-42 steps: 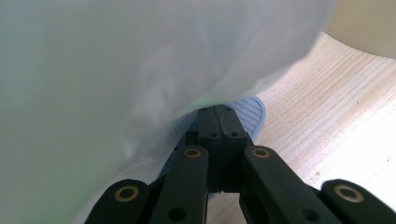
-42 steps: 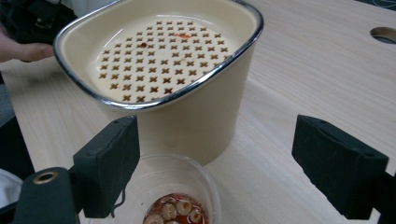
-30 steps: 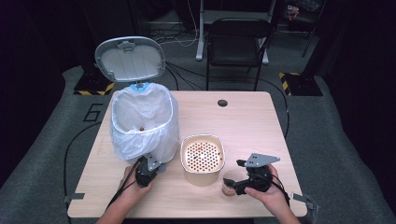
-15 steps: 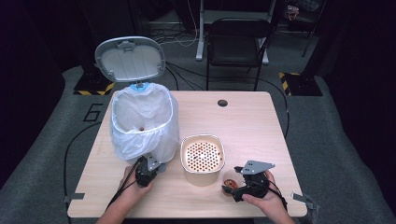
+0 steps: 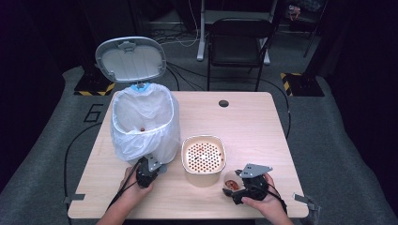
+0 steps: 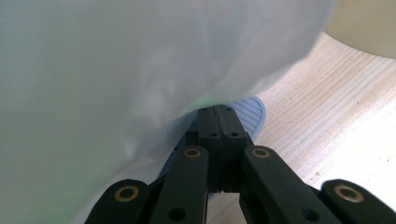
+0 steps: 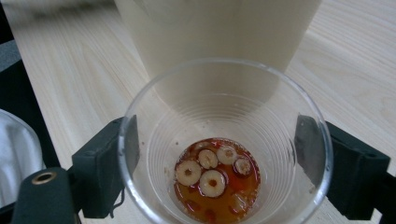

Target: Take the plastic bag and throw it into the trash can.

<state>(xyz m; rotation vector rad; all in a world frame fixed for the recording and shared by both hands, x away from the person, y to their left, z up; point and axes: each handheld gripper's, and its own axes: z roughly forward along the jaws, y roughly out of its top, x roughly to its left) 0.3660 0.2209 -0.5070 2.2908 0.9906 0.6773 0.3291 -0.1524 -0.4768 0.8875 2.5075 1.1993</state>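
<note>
- Landmark for all positions: the cream strainer pot (image 5: 203,159), standing near the front middle of the table (image 5: 263,136).
- Right gripper (image 5: 233,190), held in the person's right hand (image 5: 263,199), sits just in front of and to the right of the pot, close to the table's near edge.
- Its jaws are spread around a clear plastic cup (image 7: 224,144), one pad pressing each side of the cup wall; the cup is pinched between them.
- The cup stands roughly upright just beside the pot's right front wall; whether they touch I cannot tell.
- Cup contents: a shallow pool of amber-red liquid with pale ring-shaped slices (image 7: 212,175) lying at the bottom.
- Left gripper (image 5: 151,165), in the left hand (image 5: 133,187), is just left of the pot and a little in front of it.
- Its jaws are pressed together with no gap seen between the pads; the tips rest on a grey ribbed pedal (image 6: 250,111) at the foot of the bin.
- White bin liner (image 6: 116,70) hangs over the jaw tips.
- Pot top: a perforated insert with a few reddish bits (image 5: 199,149) lying on it.
- Bin (image 5: 145,124) stands to the pot's left and slightly behind, just beside it; the liner is folded over the rim.
- One small reddish piece (image 5: 141,129) lies inside the bin.
- Bin lid (image 5: 131,58) stands raised, behind the bin.
- Well behind the pot, near the table's far edge: a dark round grommet hole (image 5: 223,103).
- Beyond the table: a black chair (image 5: 239,44).
</note>
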